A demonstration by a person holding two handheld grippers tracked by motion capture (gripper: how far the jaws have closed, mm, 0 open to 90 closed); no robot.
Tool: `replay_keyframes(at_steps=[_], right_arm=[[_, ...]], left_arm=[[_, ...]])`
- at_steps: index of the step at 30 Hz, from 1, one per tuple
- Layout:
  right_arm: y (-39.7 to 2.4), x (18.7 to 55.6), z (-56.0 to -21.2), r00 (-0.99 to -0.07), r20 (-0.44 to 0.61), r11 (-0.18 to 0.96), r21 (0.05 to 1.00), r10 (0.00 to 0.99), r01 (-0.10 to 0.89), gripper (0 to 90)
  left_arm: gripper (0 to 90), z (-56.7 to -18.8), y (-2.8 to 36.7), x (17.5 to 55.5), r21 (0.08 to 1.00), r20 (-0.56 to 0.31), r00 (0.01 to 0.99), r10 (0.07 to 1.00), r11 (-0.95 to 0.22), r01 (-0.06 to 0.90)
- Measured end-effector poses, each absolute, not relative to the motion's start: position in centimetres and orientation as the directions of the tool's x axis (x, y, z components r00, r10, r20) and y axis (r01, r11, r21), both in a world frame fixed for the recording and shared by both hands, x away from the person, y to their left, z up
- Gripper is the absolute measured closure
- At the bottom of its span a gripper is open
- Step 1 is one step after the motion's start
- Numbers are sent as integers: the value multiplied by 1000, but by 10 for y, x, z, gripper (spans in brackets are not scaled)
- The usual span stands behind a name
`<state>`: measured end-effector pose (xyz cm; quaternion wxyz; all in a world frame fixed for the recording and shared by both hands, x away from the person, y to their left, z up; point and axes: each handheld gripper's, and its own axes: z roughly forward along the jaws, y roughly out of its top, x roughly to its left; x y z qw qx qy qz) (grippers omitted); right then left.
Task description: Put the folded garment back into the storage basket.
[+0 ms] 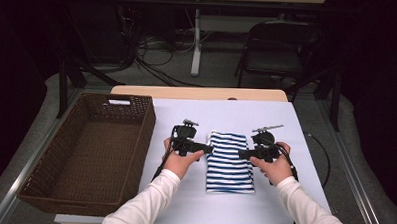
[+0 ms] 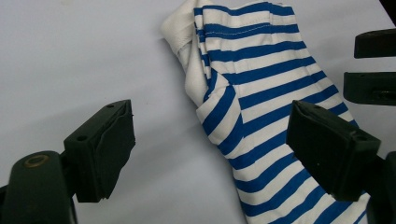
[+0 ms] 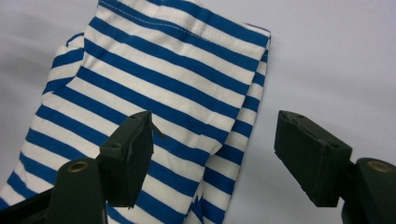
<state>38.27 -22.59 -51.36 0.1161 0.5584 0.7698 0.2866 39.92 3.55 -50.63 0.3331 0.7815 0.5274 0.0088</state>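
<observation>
Two grippers sit on either side of one folded striped cloth (image 1: 229, 162), which lies on the white sheet (image 1: 183, 201) covering the table. Everything here is told from that cloth.

Far to the left of the cloth stands a brown woven basket (image 1: 44, 186). It is well apart from the cloth, at the left edge of the sheet.

Just left of the cloth is the left gripper (image 1: 208, 149), held in the person's left hand (image 1: 180, 163). Its tips point at the cloth's left edge near the top. In the left gripper view the left gripper (image 2: 210, 140) has its two black jaws standing wide apart. The cloth's (image 2: 261, 116) left edge lies between them, but the pads do not press on it, so it holds nothing.

In the middle is the cloth itself, blue and white stripes, folded into a long shape.

Just right of the cloth is the right gripper (image 1: 242, 154), in the right hand (image 1: 273, 169). In the right gripper view the right gripper (image 3: 212, 154) also has its jaws wide apart. The cloth's (image 3: 159, 88) right edge lies between them, and nothing is pinched.
</observation>
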Motion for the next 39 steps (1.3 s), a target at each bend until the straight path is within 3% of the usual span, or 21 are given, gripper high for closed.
replay_keyframes(at_steps=[14,39], right_arm=[[-232,399,-506,-289,176,178,469,941,865,295],[-236,411,-504,-226,232,112,418,946,901,282]], left_arm=[[161,-503,34,408,486,-333,410,849,-218,846],[187,-507,23,417,440,-361,385,849,-209,873]])
